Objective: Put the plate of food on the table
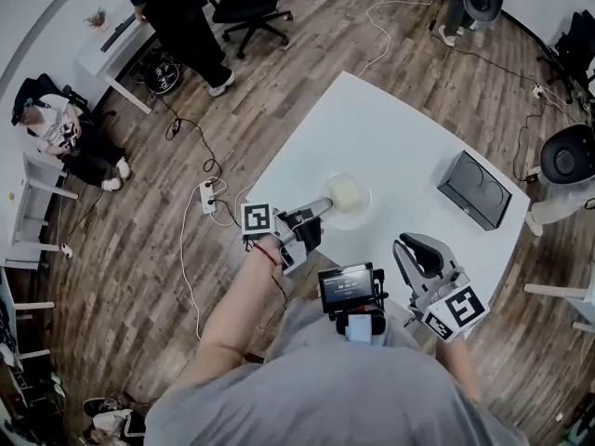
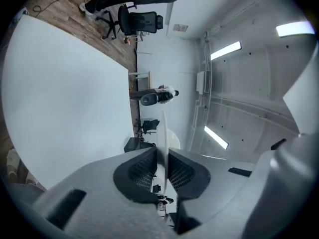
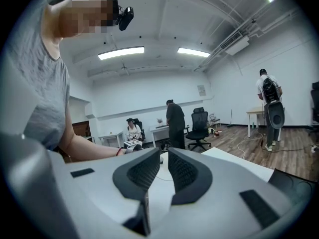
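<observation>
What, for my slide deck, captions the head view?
Left gripper clamps the plate of food by its rim at the table.

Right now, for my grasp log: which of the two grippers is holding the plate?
The left gripper: its fingers pinch the plate by its rim. The right gripper holds nothing.

Wood floor (image 1: 139, 277), white table (image 1: 390, 128), office chair (image 1: 253, 3)

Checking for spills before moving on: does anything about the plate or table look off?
Nothing stands out. The pale round plate of food looks level over the white table, its rim pinched by the left gripper; no spill shows.
</observation>
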Demonstrator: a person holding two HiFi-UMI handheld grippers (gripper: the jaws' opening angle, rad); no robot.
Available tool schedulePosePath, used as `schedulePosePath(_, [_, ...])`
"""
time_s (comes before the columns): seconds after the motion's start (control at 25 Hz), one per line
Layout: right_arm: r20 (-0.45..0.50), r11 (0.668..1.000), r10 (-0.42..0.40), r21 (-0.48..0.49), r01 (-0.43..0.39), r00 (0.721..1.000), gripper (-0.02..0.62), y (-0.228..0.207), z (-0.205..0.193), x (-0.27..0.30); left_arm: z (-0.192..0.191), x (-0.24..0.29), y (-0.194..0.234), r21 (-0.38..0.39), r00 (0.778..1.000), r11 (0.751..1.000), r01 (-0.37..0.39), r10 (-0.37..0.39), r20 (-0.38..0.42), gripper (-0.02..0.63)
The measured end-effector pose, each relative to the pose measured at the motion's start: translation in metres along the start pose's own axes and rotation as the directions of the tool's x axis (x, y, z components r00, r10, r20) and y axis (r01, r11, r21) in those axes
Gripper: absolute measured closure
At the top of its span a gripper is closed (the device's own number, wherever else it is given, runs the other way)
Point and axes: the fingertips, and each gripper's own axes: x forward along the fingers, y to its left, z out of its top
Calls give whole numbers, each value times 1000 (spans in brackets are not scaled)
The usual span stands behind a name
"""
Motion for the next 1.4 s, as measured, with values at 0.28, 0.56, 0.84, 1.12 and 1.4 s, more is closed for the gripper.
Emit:
schedulePosePath(0.28, [-36, 1000, 7, 3, -7, 999, 561, 1, -8, 13, 0, -8, 74, -29, 999, 999, -40, 40, -13, 569])
schedulePosePath(0.56, [-66, 1000, 20, 6, -20, 998, 561, 0, -13, 23, -10, -31, 132, -56, 998, 997, -57, 58, 14, 568])
schedulePosePath(0.84, [-84, 999, 46, 5, -46, 995, 561, 0, -13, 33, -20, -60, 165, -71, 994, 992, -101, 104, 36, 568])
schedulePosePath(1.12, [-105, 997, 79, 5, -79, 991, 561, 4, -18, 45, -25, -84, 183, -87, 988, 987, -135, 141, 68, 568])
schedulePosePath(1.4, [-116, 994, 111, -3, -112, 987, 561, 8, -19, 52, -32, -101, 193, -100, 986, 986, -134, 143, 88, 568])
